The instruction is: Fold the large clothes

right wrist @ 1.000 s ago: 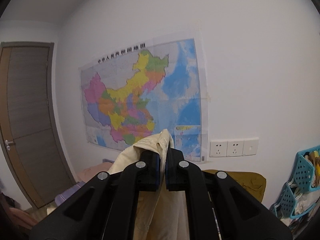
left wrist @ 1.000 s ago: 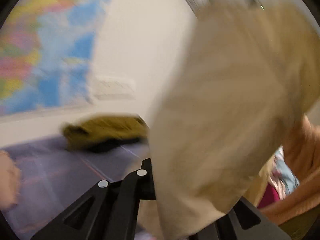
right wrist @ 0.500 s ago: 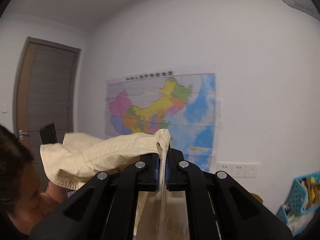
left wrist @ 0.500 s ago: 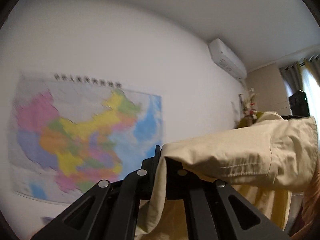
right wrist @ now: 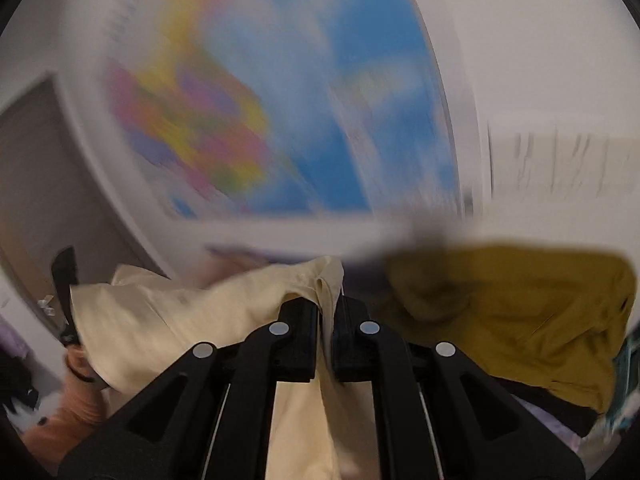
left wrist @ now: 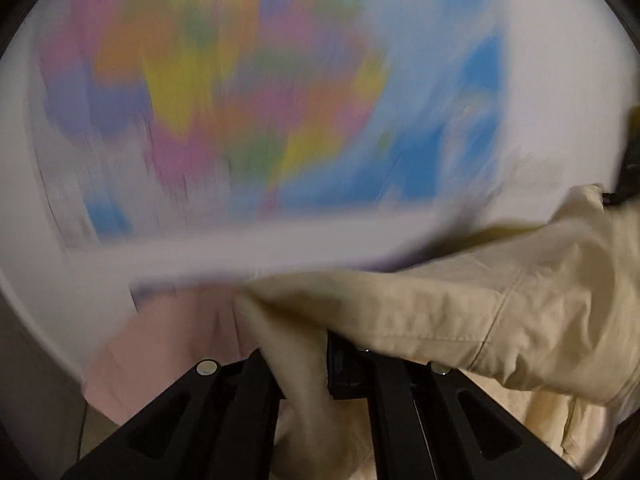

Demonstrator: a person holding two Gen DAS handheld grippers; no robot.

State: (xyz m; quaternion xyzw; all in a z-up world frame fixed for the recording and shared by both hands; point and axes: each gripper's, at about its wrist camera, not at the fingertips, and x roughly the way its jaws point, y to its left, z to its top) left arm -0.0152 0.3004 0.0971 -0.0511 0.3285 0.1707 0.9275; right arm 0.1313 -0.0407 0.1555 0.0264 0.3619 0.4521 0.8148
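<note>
A large cream garment point(left wrist: 460, 312) is stretched between both grippers. My left gripper point(left wrist: 316, 356) is shut on one edge of it, and the cloth runs off to the right with a stitched seam showing. In the right wrist view the same cream garment point(right wrist: 168, 328) spreads leftward from my right gripper point(right wrist: 329, 320), which is shut on a pinched fold of it. The left gripper point(right wrist: 64, 300) shows there as a black shape at the cloth's far left end, above a hand point(right wrist: 80, 364). Both views are blurred by motion.
A coloured wall map point(left wrist: 260, 92) fills the wall ahead, also the wall map point(right wrist: 280, 120) in the right view. A mustard-yellow garment point(right wrist: 520, 320) lies in a heap at the right. A pink cloth point(left wrist: 160, 352) lies low left. A brown door point(right wrist: 36, 184) stands at the left.
Both grippers have swung downward with the cream garment still held; the map has risen in view and blurred, and the yellow garment heap has come into the right view.
</note>
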